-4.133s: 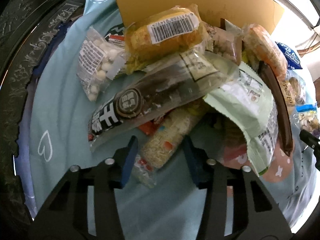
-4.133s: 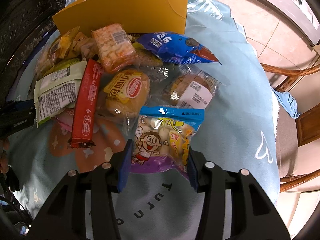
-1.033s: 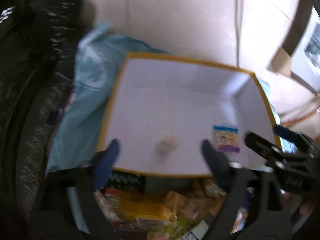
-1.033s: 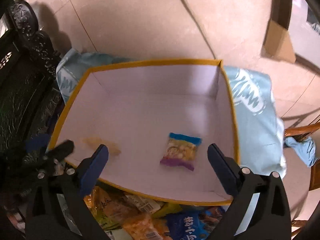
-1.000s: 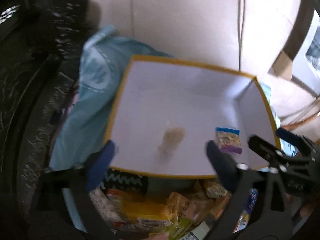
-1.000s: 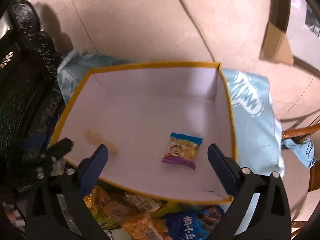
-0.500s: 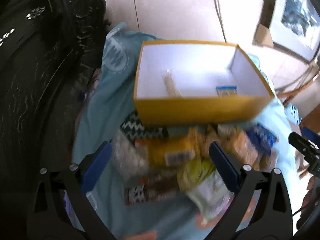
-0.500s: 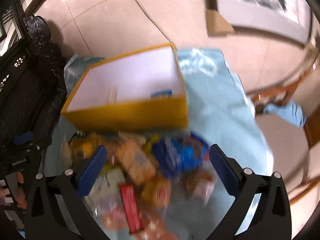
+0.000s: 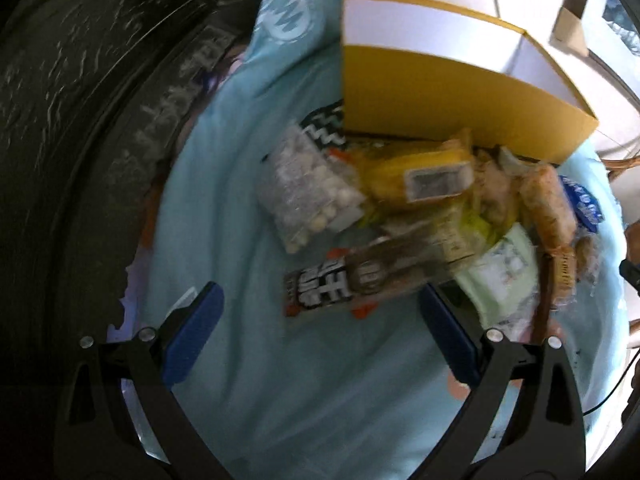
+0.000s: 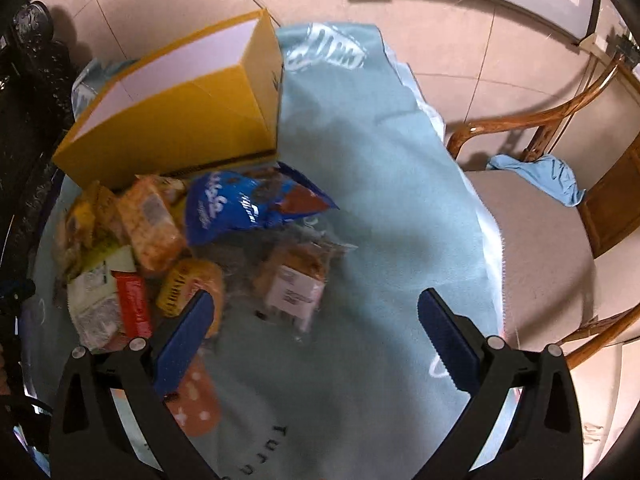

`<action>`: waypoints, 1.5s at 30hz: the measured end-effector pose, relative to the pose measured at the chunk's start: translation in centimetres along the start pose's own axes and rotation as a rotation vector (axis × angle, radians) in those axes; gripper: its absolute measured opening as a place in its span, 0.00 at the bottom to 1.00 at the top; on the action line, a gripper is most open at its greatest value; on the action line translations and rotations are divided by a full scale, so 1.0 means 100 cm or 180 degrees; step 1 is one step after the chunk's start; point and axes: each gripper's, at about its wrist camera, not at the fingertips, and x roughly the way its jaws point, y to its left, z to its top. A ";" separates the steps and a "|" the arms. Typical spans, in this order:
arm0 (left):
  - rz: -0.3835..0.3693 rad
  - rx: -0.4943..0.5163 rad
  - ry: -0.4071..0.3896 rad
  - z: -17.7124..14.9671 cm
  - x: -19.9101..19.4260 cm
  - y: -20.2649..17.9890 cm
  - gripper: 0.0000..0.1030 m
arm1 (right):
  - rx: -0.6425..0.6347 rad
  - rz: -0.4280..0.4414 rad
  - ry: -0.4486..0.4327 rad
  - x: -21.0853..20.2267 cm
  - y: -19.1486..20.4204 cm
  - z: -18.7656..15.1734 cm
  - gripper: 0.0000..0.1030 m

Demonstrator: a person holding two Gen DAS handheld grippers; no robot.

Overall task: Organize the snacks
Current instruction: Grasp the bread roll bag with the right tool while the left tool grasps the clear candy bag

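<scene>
A pile of snack packets lies on a light blue cloth in front of a yellow box (image 9: pixel 448 92) with a white inside. In the left wrist view my left gripper (image 9: pixel 320 300) hangs open above the cloth, just short of a dark brown bar (image 9: pixel 360 280); a clear bag of white balls (image 9: pixel 308 192) and a yellow cake packet (image 9: pixel 420 172) lie beyond. In the right wrist view my right gripper (image 10: pixel 314 306) is open over a clear-wrapped pastry (image 10: pixel 296 276), with a blue bag (image 10: pixel 244 208), a red bar (image 10: pixel 134 304) and the yellow box (image 10: pixel 176 120) nearby.
A dark carved chair back (image 9: pixel 80 120) rises along the left of the table. A wooden chair (image 10: pixel 560 208) with a blue rag on its seat stands to the right. The light blue cloth (image 10: pixel 380 200) is bare right of the pile.
Both grippers came back from above the box and dropped toward the snack pile. The box, seen from above a second ago, now shows its front wall. Both grippers stay open and empty.
</scene>
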 end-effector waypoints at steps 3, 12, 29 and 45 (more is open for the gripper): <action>0.0019 -0.0192 -0.0018 -0.003 0.002 0.012 0.96 | -0.0044 -0.0014 0.0102 0.020 -0.005 0.002 0.99; 0.0034 -0.0308 -0.0064 0.000 0.011 0.035 0.96 | -0.0042 -0.0149 0.0326 0.060 0.016 0.005 0.94; 0.0060 -0.0457 0.0032 0.032 0.038 0.045 0.96 | 0.0069 -0.0103 0.0355 0.053 0.028 0.011 0.53; 0.0106 -0.0905 0.0405 0.086 0.094 0.049 0.96 | -0.0085 0.0162 0.0214 0.015 0.032 -0.005 0.52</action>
